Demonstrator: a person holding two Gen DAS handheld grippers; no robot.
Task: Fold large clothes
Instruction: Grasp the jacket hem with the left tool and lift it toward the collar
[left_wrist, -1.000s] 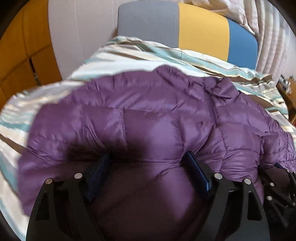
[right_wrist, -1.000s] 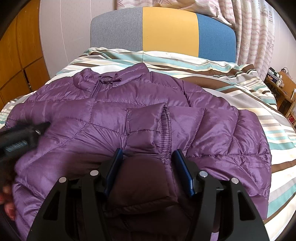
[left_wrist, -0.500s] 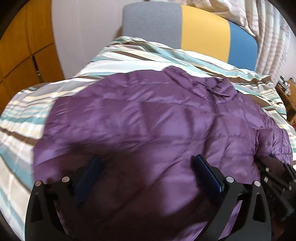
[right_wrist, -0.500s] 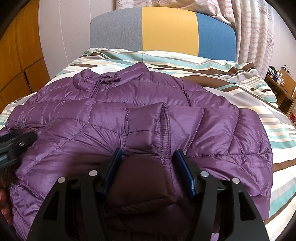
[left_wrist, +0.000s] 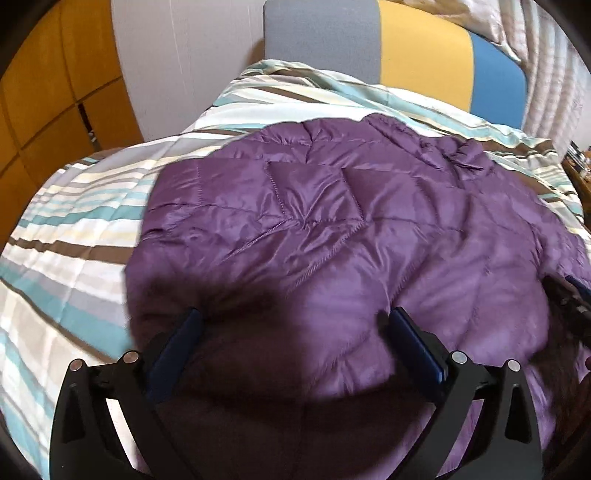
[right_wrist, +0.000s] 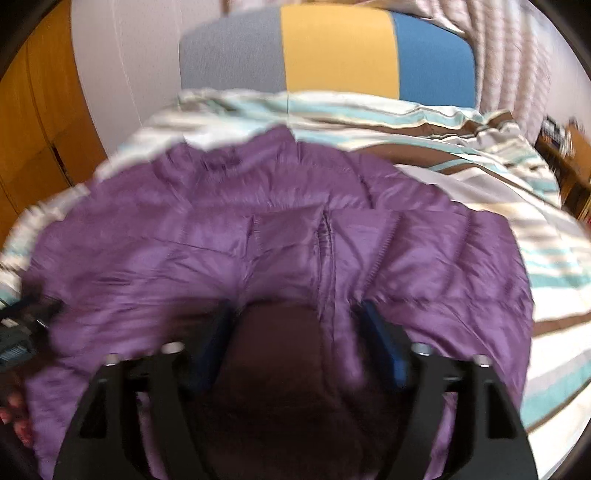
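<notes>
Both grippers angle downward over the jacket (left_wrist: 332, 236), which lies spread on the striped bed (left_wrist: 74, 229). Left gripper (left_wrist: 295, 325) stands wide, released. Right gripper (right_wrist: 295, 317) is opening, dark jacket fabric between its jaws, unpinched.

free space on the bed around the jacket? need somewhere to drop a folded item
Bare duvet lies left of the jacket, toward the wardrobe. A strip is free between collar and headboard. More is bare on the right, toward the shelf. The near edge is crowded: both grippers, left, right, sit over the jacket.
</notes>
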